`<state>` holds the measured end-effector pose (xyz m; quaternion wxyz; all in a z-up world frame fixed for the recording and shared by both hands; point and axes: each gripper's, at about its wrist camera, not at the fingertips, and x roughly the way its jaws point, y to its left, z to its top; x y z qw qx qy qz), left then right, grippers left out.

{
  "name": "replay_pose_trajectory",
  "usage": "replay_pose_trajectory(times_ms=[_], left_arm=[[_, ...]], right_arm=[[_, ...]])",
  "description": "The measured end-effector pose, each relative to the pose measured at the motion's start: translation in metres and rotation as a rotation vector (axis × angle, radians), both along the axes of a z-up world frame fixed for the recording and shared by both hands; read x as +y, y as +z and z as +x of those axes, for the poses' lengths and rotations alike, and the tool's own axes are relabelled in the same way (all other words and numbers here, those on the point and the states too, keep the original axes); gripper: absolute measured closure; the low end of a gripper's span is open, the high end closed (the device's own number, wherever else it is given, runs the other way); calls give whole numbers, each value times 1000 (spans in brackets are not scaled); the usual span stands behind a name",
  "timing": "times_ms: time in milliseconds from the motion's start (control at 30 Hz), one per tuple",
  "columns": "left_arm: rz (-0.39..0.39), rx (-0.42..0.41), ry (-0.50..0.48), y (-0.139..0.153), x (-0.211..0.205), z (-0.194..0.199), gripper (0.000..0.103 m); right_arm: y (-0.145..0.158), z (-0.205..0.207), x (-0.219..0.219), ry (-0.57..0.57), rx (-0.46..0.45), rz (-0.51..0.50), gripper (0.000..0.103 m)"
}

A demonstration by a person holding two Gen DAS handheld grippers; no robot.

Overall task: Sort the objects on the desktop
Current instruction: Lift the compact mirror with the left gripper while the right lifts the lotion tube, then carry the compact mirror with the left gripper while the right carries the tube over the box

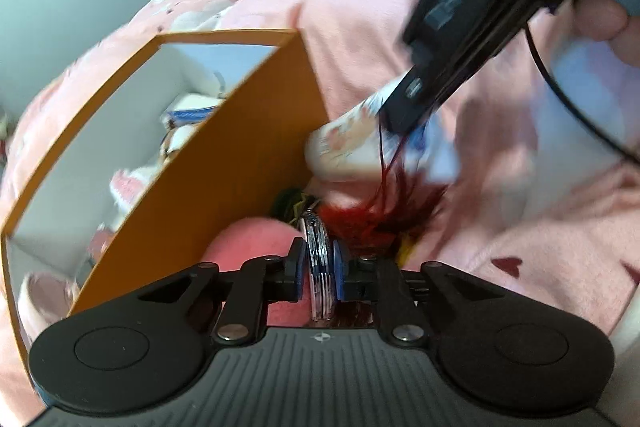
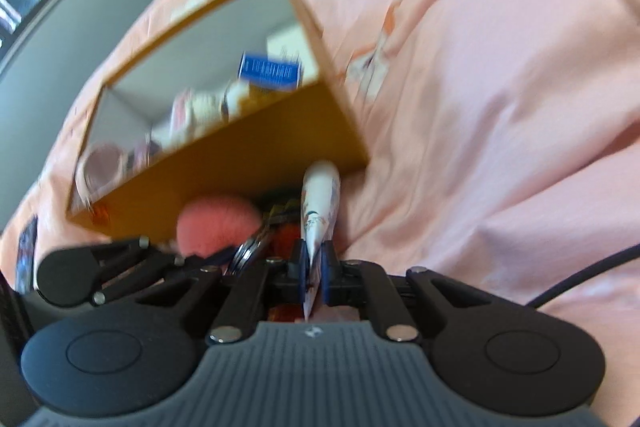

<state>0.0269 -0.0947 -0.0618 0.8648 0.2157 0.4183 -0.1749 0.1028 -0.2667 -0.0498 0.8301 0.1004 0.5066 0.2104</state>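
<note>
Left claw (image 1: 319,269): pinching stacked clear discs (image 1: 318,259) by the rim; hard, slick, likely brittle. Right claw (image 2: 314,267): pinching white tube (image 2: 320,203) at its flat crimped tail; light, soft, squashable. Both held just outside orange box (image 2: 224,163), above pink bed (image 2: 480,87).

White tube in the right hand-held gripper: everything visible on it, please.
The white tube is a soft-looking squeeze tube with pink and blue print, blurred. The right hand-held gripper is shut on its flat crimped end; the rounded end points forward toward the orange box. In the left wrist view it hangs above red feathery stuff.
</note>
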Motion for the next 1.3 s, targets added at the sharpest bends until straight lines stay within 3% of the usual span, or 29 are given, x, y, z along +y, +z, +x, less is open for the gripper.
replay_pose_trajectory(times_ms=[267,500,700,1000,1300], left_arm=[[-286,28,156,44,48,-3,88],[-379,4,279,72,80,-20,88],[-389,-85,288,81,83,-19,88],[-374,-203,243,106,77,-9,88],[-407,-253,230,131,75,21,88]], right_arm=[[33,-6,-4,-7,-90,6,96],[50,-16,18,70,-143,54,96],[62,-22,38,129,-181,81,97],[85,-24,50,149,-259,41,97],[115,-13,49,157,-352,22,97]])
